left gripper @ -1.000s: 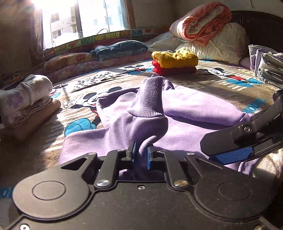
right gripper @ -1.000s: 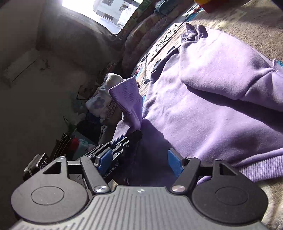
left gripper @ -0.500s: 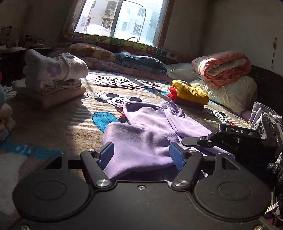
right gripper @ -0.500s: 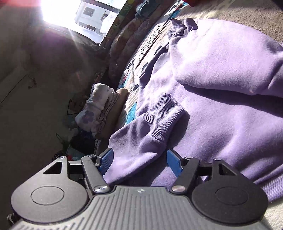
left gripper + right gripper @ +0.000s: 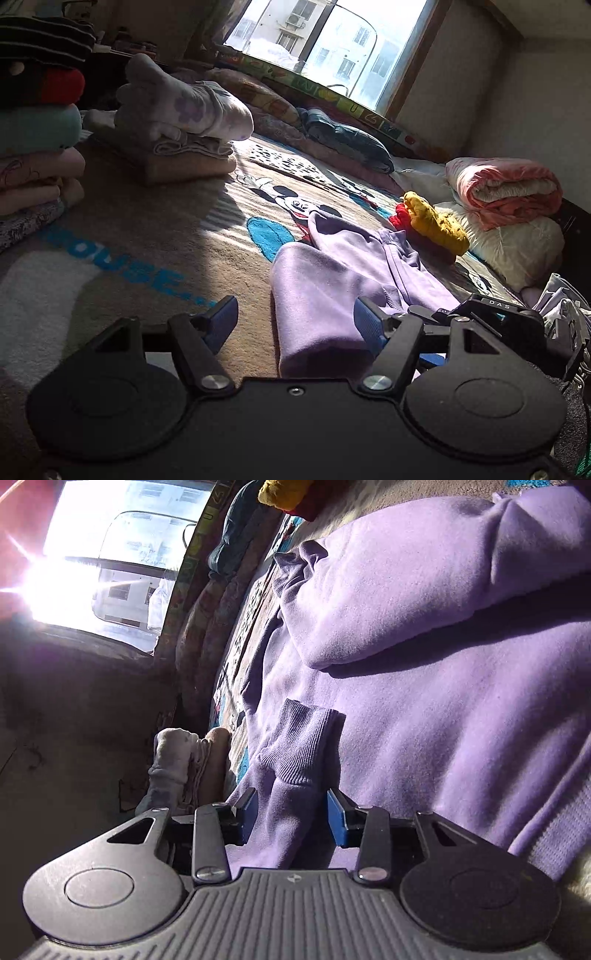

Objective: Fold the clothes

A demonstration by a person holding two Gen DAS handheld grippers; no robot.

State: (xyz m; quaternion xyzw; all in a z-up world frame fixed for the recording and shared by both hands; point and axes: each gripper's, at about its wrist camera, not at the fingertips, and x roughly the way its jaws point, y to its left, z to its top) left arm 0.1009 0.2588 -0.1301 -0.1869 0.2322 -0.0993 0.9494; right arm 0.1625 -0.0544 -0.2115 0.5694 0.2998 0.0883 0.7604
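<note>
Apparently sweatshirt cuff (image 5: 301, 746) between right gripper (image 5: 291, 814) pads.

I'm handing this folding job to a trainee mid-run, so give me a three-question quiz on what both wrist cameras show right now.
1. True or false: the left gripper is clamped on the purple sweatshirt.
2. Multiple choice: what lies between the right gripper fingers? A) a yellow garment B) the sweatshirt's sleeve with its ribbed cuff C) a pillow
3. Fill in: the yellow garment lies on top of a ___ one.

Key
1. False; its jaws stand open, with fabric between them.
2. B; those jaws are open too.
3. Red.
</note>
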